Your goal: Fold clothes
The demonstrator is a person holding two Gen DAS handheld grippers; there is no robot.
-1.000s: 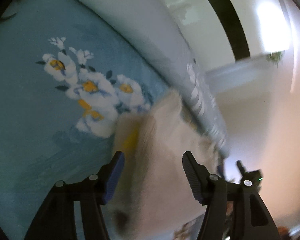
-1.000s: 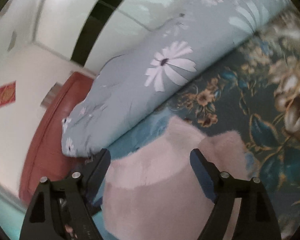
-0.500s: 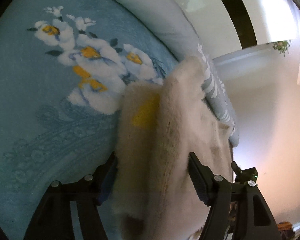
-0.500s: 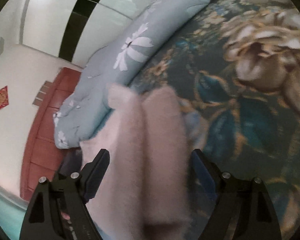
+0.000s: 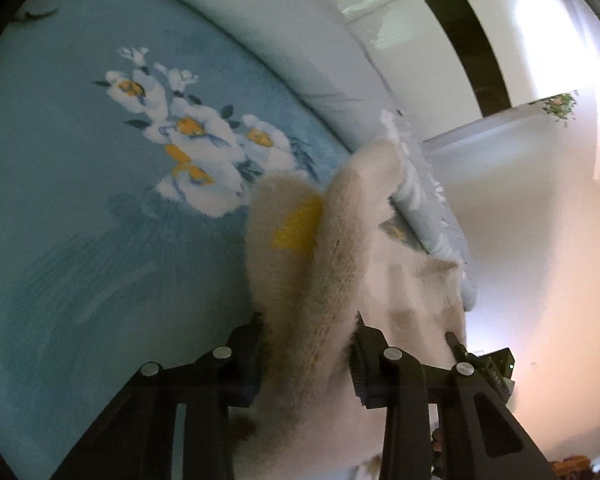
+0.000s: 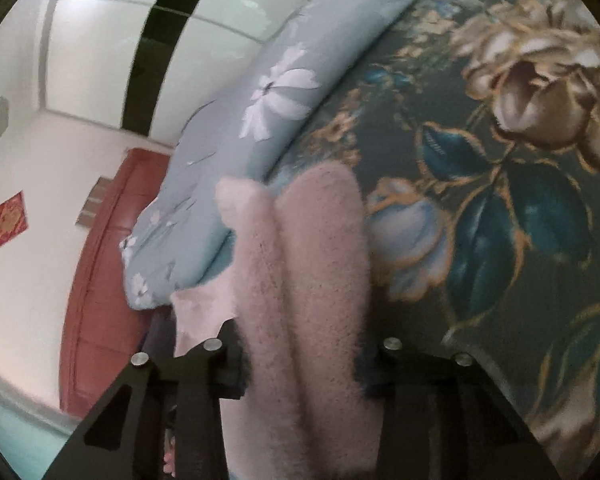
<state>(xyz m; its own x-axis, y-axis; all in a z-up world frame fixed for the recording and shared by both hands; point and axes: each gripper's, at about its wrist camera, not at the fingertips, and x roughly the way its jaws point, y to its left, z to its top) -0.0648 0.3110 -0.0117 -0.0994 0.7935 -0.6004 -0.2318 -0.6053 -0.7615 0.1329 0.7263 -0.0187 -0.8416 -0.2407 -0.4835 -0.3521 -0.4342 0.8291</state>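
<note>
A fluffy pale pink-cream garment is held by both grippers above the bed. In the left wrist view its bunched edge, with a yellow patch, stands up between the fingers of my left gripper, which is shut on it. In the right wrist view a thick fold of the same garment sits between the fingers of my right gripper, which is shut on it. The fingertips are partly hidden by the fleece.
A light blue blanket with white and yellow flowers covers the bed on the left. A dark teal floral blanket lies on the right. A rolled grey-blue flowered quilt lies along the back. A red headboard stands by the wall.
Both grippers have closed from wide open onto the garment. The fleece has bunched into upright folds between the fingers and lifted off the bed.
</note>
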